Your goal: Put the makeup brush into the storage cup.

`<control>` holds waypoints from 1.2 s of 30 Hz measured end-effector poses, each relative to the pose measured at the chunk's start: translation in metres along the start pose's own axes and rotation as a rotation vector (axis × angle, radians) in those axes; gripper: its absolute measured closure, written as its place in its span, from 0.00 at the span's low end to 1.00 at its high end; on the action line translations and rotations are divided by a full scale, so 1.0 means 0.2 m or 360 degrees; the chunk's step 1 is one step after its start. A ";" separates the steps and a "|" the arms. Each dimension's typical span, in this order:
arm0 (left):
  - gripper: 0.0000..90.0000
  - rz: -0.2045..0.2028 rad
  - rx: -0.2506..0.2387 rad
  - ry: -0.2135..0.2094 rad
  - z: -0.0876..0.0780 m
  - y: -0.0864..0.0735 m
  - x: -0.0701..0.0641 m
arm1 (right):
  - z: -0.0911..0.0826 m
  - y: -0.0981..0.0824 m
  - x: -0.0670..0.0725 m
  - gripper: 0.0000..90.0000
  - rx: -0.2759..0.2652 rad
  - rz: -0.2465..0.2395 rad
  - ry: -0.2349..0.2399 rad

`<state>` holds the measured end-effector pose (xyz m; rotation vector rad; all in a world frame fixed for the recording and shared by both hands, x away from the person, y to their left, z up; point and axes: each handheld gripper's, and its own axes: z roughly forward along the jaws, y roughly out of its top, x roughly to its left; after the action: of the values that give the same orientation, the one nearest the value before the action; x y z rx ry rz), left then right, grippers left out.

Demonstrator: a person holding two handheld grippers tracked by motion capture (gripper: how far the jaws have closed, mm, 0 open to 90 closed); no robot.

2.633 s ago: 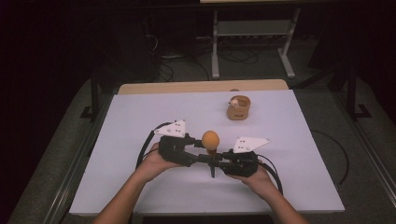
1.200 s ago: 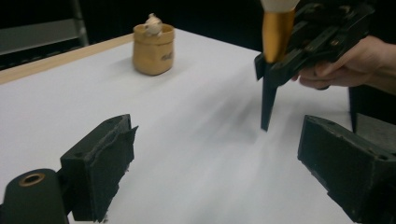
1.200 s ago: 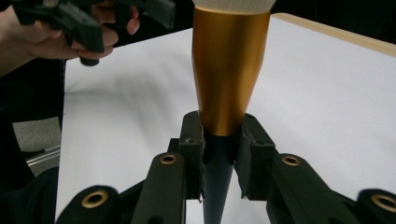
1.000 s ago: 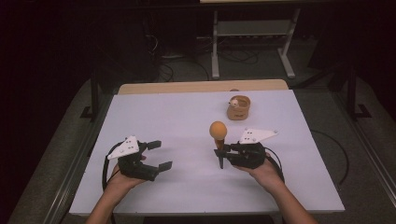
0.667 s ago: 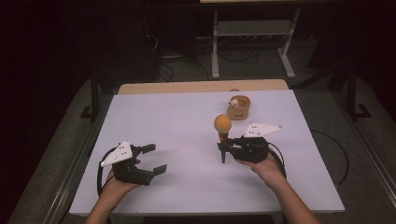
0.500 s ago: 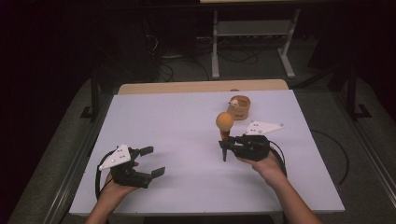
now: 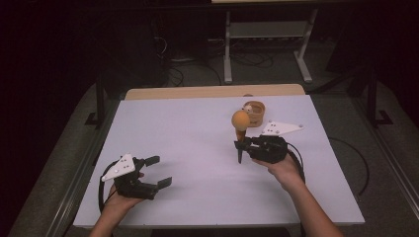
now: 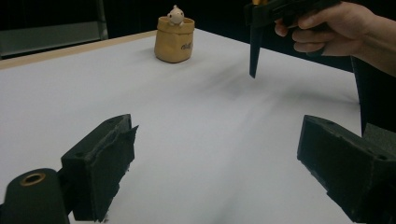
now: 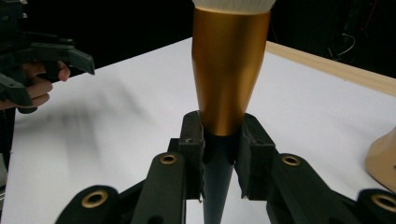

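The top of the gold brush [image 9: 230, 70] runs off the top edge in the right gripper view. The little bag [image 9: 384, 156] is cut off at the right edge there. Its writing [image 8: 187, 46] is too small to read.

High view is looking down over your white table [image 7: 197, 148]. Each gripper view is riding low, looking along its jaws; all are sharing the tan pot [image 8: 174, 39].
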<state>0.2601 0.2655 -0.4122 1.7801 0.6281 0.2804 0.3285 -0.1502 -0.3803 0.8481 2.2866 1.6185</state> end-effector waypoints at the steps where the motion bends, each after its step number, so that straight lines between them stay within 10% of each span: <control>1: 0.12 0.0003 0.0004 0.0000 0.00 0.00 0.00 | 0.00 0.00 0.00 0.81 0.0001 0.0003 -0.0007; 36: 0.13 0.0001 0.0051 -0.0042 0.02 -0.02 -0.01 | 0.01 0.10 -0.15 0.81 -0.0036 0.0058 -0.0179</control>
<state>0.2599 0.2614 -0.4179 1.8118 0.6166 0.2482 0.3599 -0.1602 -0.3669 0.9553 2.1847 1.5665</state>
